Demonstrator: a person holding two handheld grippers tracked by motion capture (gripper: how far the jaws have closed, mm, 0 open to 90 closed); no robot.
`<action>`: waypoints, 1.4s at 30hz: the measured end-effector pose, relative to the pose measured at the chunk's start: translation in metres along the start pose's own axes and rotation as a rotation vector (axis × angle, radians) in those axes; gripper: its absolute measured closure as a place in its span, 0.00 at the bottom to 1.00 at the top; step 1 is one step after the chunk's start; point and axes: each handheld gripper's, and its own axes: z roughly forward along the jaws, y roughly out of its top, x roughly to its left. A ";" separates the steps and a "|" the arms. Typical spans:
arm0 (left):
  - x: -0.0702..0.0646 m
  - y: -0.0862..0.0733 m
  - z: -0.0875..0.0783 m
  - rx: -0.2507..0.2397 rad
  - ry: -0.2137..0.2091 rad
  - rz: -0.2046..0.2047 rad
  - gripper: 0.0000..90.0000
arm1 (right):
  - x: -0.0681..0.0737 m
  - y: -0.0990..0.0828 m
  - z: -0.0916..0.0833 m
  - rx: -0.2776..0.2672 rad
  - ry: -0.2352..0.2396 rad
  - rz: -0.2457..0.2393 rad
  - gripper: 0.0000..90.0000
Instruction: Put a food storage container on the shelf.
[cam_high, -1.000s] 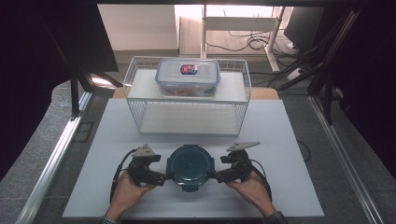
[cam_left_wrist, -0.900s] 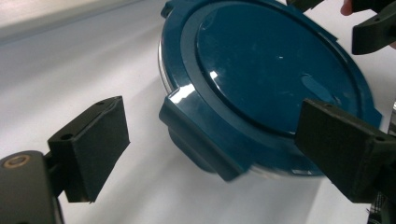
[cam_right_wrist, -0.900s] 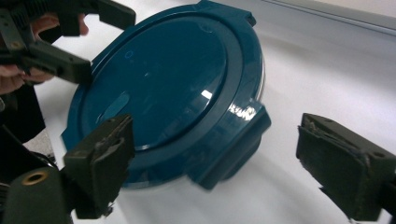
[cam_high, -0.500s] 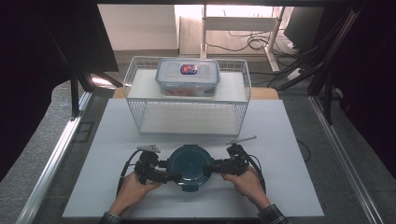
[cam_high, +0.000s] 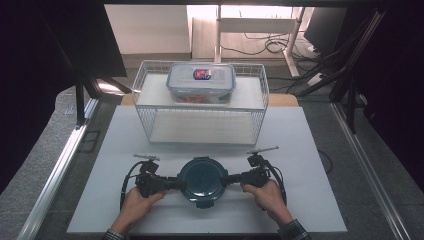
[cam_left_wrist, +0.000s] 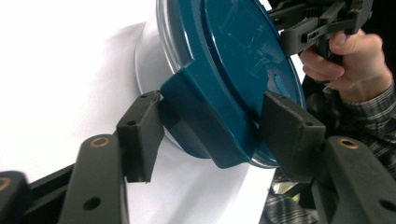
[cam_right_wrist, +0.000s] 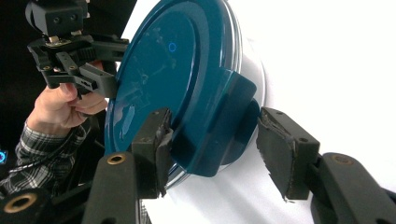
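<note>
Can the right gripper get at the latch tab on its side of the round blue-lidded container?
Probably yes: the right gripper already has its open jaws either side of the latch tab of the round container, nothing between.

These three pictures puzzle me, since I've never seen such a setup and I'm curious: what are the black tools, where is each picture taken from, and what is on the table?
No robot here: a person holds a hand tool in each hand, the left gripper and the right gripper. One picture looks down from above the white table. The other two come from cameras riding on each gripper, looking along its black fingers. Between the grippers sits a round container with a teal lid. Each gripper's open fingers straddle a latch tab on opposite sides of the lid. Farther back, a white wire basket carries a clear lidded food box on top.
</note>
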 end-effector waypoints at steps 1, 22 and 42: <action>-0.001 0.001 -0.001 0.007 0.000 -0.006 0.47 | 0.001 0.000 -0.001 -0.006 -0.008 -0.002 0.60; -0.020 -0.011 -0.012 -0.089 -0.004 0.010 0.63 | 0.040 -0.027 -0.018 -0.124 -0.153 -0.152 0.72; -0.022 -0.040 -0.010 -0.144 -0.038 -0.018 0.52 | 0.053 -0.039 -0.018 -0.156 -0.184 -0.213 0.76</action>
